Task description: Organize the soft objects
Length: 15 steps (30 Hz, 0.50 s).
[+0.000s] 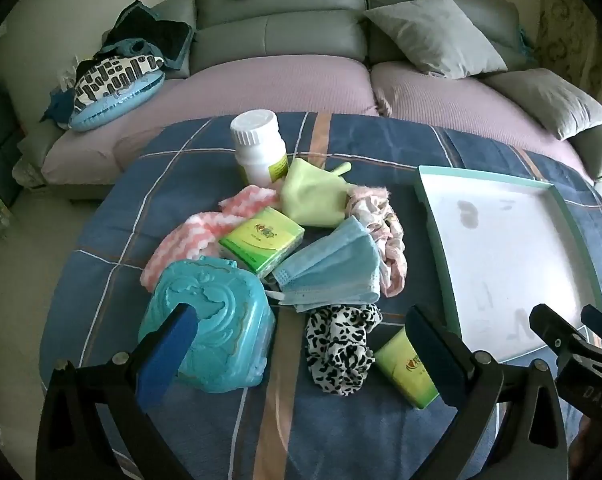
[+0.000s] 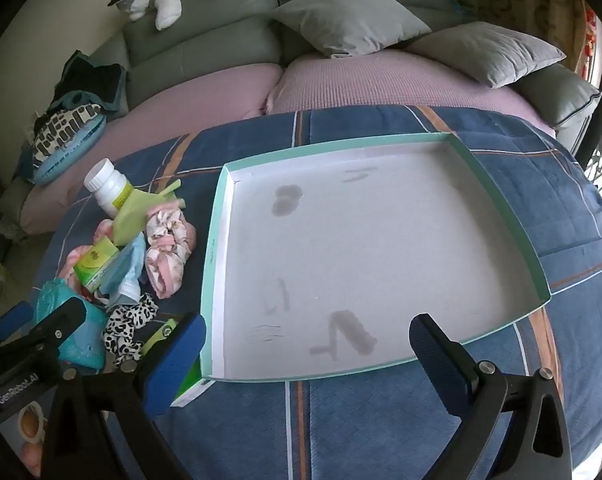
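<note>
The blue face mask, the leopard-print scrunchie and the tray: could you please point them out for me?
blue face mask (image 1: 333, 262), left wrist view, middle of its pleated front.
leopard-print scrunchie (image 1: 337, 346), left wrist view, its bunched fabric.
tray (image 2: 215, 240), right wrist view, its green left wall.

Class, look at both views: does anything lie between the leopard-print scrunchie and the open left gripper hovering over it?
Nothing visible does. The leopard-print scrunchie lies uncovered on the cloth between the left gripper's open jaws, with the teal box and green tube beside it.
</note>
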### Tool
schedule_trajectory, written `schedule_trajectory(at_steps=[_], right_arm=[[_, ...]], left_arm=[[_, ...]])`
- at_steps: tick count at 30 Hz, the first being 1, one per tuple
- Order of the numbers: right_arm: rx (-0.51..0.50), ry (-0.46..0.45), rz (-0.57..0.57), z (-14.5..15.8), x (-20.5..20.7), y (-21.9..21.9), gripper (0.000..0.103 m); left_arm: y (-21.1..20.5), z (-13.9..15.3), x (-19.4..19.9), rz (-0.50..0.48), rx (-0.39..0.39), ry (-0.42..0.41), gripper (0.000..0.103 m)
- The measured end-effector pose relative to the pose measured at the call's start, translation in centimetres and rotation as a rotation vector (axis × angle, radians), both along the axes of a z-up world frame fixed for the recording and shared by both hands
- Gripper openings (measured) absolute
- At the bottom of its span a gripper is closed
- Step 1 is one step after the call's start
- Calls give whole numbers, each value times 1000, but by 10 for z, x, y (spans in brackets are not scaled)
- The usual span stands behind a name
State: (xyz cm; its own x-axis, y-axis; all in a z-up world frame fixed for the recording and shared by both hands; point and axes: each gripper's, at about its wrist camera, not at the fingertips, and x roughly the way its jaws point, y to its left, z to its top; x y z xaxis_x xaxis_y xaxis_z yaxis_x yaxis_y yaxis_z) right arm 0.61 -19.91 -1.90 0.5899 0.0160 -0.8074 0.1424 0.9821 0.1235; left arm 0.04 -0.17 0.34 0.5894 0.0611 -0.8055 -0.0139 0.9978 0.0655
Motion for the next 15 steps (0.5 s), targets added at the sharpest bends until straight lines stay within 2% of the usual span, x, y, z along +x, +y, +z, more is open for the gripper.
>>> schedule_trajectory(at_steps=[15], right_arm=[[22,5,-13,-1,0,-2,103]], left_arm=[[-7,-2,2,1,41,12,103]])
